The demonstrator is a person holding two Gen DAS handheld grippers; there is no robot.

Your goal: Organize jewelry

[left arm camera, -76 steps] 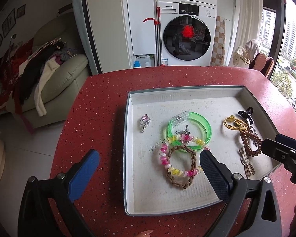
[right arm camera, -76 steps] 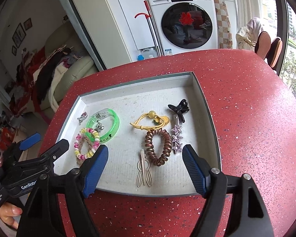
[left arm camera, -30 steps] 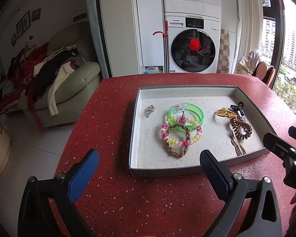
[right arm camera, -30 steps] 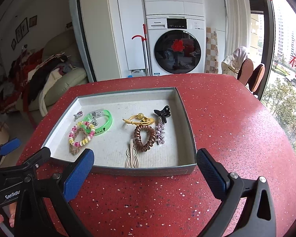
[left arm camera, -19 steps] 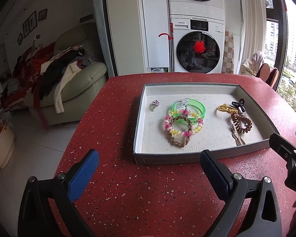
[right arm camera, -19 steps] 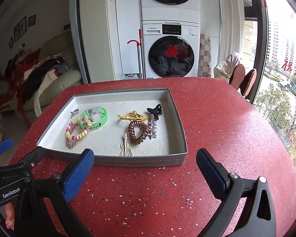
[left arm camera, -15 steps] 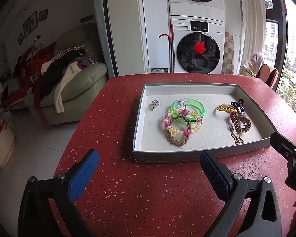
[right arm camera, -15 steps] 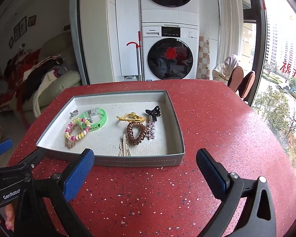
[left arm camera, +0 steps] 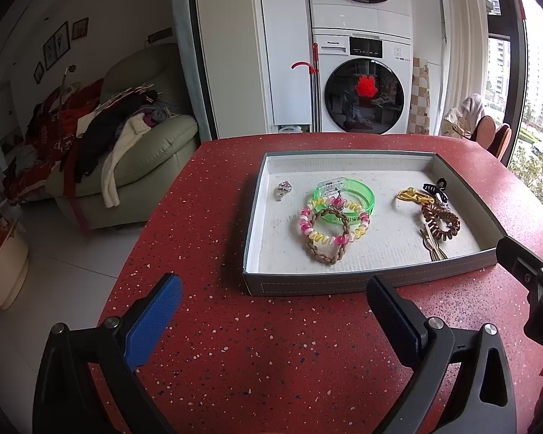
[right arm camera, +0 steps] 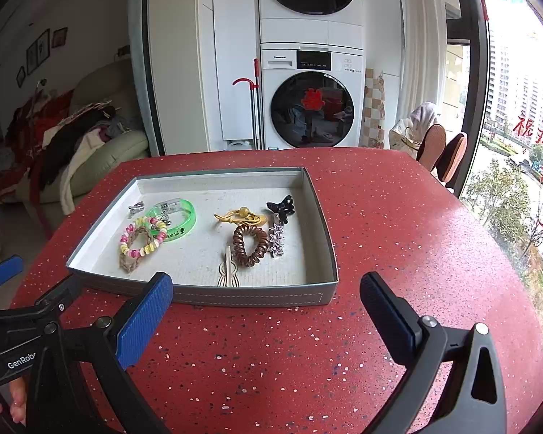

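A grey tray [left arm camera: 307, 284] [right arm camera: 249, 296] sits on the red table. On its left lie a green bangle [left arm camera: 358, 195] [right arm camera: 184, 222], a pink and yellow bead bracelet [left arm camera: 307, 224] [right arm camera: 132, 249], a braided brown bracelet [left arm camera: 325, 253] and a small charm [left arm camera: 283, 188] [right arm camera: 137, 208]. On its right lie a brown coil hair tie [left arm camera: 441, 222] [right arm camera: 251, 244], a yellow tie [right arm camera: 239, 216], a black claw clip [right arm camera: 281, 208], a star clip [right arm camera: 276, 240] and a beige clip [right arm camera: 228, 271]. My left gripper [left arm camera: 271, 307] and right gripper [right arm camera: 266, 305] are open and empty, held in front of the tray.
The red speckled table [right arm camera: 398, 235] extends to the right of the tray. A stacked washer and dryer [right arm camera: 311, 105] stand behind it. A sofa piled with clothes [left arm camera: 126, 137] is at the left. Chairs [right arm camera: 441, 152] stand by the window.
Both grippers have pulled back from over the tray toward the table's near side and risen. The jewelry has not moved. Both stay open.
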